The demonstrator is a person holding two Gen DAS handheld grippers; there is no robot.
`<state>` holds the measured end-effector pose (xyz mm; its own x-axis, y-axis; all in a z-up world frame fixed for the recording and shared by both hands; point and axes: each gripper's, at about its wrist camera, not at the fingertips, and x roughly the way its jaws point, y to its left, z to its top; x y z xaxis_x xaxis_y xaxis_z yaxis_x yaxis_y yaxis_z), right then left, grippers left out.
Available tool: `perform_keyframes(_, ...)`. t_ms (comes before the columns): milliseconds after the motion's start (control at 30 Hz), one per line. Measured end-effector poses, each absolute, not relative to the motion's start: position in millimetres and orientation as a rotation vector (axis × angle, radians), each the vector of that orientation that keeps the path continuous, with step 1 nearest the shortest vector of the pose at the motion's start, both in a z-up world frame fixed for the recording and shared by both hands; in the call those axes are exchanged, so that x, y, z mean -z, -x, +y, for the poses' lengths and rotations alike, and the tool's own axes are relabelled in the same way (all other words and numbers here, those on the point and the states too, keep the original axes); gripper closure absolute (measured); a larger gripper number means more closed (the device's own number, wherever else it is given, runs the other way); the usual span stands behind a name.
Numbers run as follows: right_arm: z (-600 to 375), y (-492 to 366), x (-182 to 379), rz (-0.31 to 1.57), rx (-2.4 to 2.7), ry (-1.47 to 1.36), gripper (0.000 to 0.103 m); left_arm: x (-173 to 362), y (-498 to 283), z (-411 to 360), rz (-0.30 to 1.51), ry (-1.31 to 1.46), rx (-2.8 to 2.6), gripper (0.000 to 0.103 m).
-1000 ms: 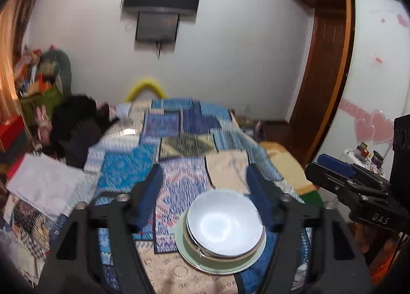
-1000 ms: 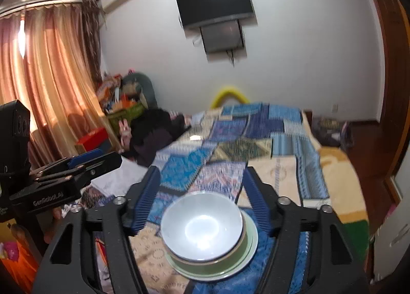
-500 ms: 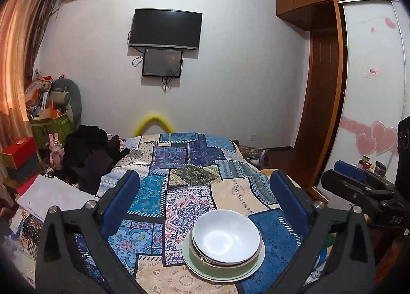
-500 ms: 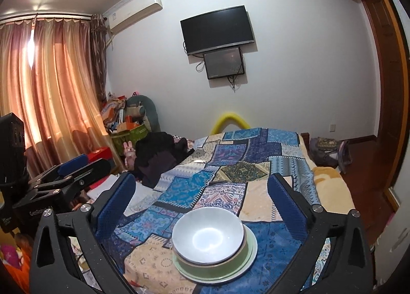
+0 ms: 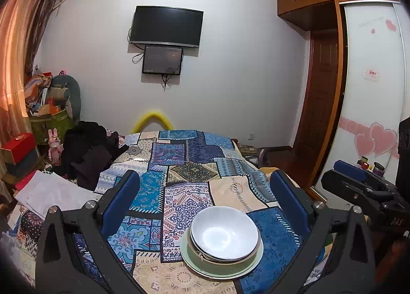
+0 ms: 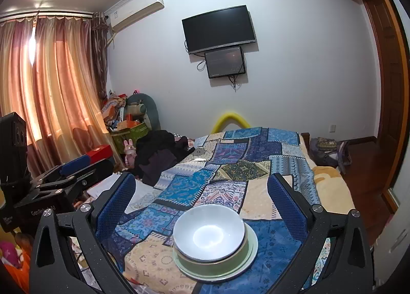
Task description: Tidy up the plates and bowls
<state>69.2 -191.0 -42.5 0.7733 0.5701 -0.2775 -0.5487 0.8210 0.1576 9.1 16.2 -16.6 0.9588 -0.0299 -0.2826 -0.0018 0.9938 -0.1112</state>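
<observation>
A stack of dishes sits near the front edge of the patchwork cloth [image 5: 184, 165]: a white bowl [image 5: 224, 232] on top, nested in other bowls, on a pale green plate [image 5: 197, 265]. The stack shows in the right wrist view too, with the white bowl [image 6: 208, 232] above a green bowl [image 6: 205, 264] and the plate [image 6: 252, 245]. My left gripper [image 5: 203, 186] is open and empty, held above and behind the stack. My right gripper [image 6: 201, 187] is open and empty, also raised behind the stack. The right gripper shows at the right of the left view [image 5: 358, 186].
A black clothes pile [image 5: 87, 150] lies at the cloth's far left. White papers [image 5: 51, 194] lie at the left edge. A wardrobe [image 5: 371, 101] stands on the right, curtains [image 6: 51, 83] and clutter [image 6: 125, 119] on the left. A TV [image 5: 166, 27] hangs on the far wall.
Both grippers have opened wide and drawn up and back from the dish stack, which now sits free on the cloth.
</observation>
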Motion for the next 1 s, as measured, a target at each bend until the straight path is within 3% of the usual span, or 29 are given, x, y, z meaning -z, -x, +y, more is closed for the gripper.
perform_keyframes(1000, -194.2, -74.3, 44.9, 0.352, -0.606, -0.094, 0.000, 22.9, -16.2, 12.0, 0.310, 0.108, 0.036, 0.000)
